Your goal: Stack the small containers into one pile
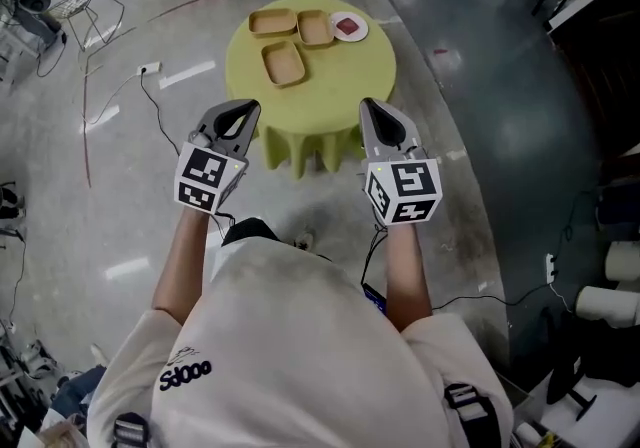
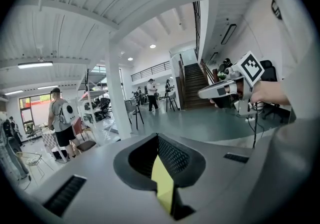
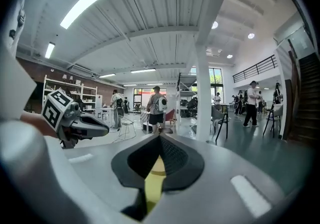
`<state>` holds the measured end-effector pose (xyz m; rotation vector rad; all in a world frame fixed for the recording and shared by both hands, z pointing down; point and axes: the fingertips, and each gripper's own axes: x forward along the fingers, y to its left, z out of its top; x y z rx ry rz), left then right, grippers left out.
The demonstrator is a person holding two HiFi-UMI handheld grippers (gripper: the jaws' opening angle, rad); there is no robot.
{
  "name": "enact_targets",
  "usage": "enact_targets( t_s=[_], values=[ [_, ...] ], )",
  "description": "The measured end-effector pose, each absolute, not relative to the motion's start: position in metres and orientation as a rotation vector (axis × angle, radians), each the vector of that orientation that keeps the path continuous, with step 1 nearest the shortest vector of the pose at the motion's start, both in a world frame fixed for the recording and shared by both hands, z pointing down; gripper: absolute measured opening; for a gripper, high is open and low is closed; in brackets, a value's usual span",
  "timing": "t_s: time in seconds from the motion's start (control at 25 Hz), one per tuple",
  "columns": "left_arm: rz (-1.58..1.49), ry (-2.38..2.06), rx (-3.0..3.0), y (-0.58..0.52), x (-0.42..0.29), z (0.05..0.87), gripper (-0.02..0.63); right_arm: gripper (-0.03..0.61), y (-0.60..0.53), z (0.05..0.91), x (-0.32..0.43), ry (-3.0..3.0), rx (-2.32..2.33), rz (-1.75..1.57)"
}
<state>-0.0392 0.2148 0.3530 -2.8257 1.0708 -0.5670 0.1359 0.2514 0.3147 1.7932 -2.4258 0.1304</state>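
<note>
Judging by their thin tan walls, the small containers [image 1: 285,63] on the round bench [image 1: 345,76] at upper centre should be light, stiff and slightly slick; pinch each by a rim; your left claw [image 1: 245,114] and right claw [image 1: 375,114] hang clenched, empty, well short of them.

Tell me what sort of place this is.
Probably a large open-plan workshop or lab hall. It has a bare polished floor, a tall white pillar, a staircase to an upper level, and storage shelves along one wall.
</note>
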Motion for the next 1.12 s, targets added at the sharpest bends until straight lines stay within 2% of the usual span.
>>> enact_targets(
  t_s=[0.52, 0.84, 1.12],
  values=[
    [-0.61, 1.081, -2.85, 0.174, -0.043, 0.381, 0.006, 0.011, 0.211, 0.35, 0.134, -2.379, 1.769, 0.261],
    [-0.551, 1.083, -2.883, 0.06, -0.051, 0.389, 0.006, 0.011, 0.119, 0.355, 0.144, -2.273, 1.842, 0.287],
    [-0.536, 1.042, -2.923, -0.042, -0.081, 0.391, 0.006, 0.011, 0.016, 0.345, 0.11, -2.235, 1.856, 0.257]
  ],
)
